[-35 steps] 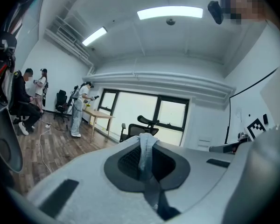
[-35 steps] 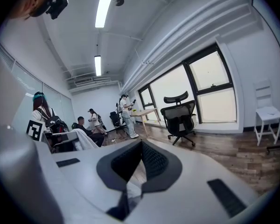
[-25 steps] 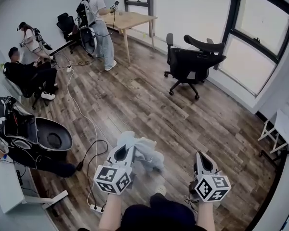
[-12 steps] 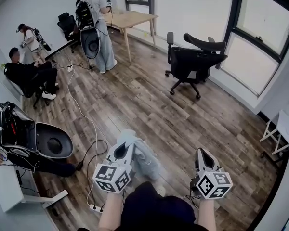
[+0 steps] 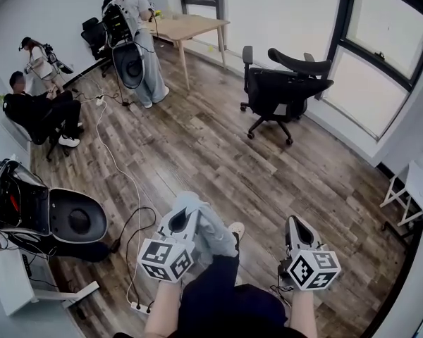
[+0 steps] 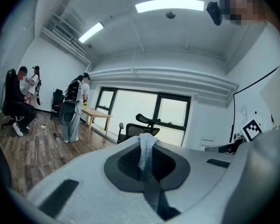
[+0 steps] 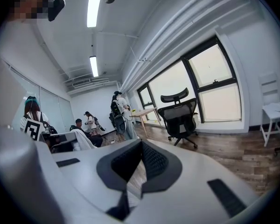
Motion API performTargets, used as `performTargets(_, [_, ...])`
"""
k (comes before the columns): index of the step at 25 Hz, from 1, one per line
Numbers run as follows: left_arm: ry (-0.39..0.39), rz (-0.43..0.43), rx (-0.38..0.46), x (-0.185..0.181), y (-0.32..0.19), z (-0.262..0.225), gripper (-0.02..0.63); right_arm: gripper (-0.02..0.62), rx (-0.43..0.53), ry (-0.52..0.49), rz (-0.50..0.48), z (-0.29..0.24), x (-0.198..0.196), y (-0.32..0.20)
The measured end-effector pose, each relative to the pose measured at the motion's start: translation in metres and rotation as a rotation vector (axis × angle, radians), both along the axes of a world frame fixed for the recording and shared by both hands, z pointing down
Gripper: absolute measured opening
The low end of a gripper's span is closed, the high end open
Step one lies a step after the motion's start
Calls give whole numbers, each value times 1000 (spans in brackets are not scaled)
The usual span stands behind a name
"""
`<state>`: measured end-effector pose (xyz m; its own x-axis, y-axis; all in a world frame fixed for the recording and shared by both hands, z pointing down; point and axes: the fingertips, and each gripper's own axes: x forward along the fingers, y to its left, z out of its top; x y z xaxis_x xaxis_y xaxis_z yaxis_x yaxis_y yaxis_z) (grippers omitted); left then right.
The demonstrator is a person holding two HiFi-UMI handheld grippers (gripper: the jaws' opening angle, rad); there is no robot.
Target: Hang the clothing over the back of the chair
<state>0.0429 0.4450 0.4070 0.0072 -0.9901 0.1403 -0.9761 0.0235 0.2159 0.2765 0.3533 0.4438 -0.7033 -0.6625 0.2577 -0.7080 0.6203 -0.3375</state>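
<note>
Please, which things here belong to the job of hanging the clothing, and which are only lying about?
For the job: light-blue clothing, pinched in the left tongs; black office chair by the window.
Lying about: wooden table; white chair; floor cables; open black case.

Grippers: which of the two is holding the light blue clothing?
The left gripper: its jaws are shut on the light blue clothing, which hangs down beside it. The right gripper has nothing between its jaws.
</note>
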Motion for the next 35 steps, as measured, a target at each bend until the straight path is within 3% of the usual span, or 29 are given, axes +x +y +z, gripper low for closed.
performTargets(10, [1,18,8,-26,-77,-4,3,0,8,7,18,-6,-22,-73])
performTargets(18, [15,3,0,-66,-142,-3,3,0,23,11,4,-17,-66,-143])
performTargets(35, [-2,32,19,-139,-281,-7,3,0,44,3,74,-22,-120,-276])
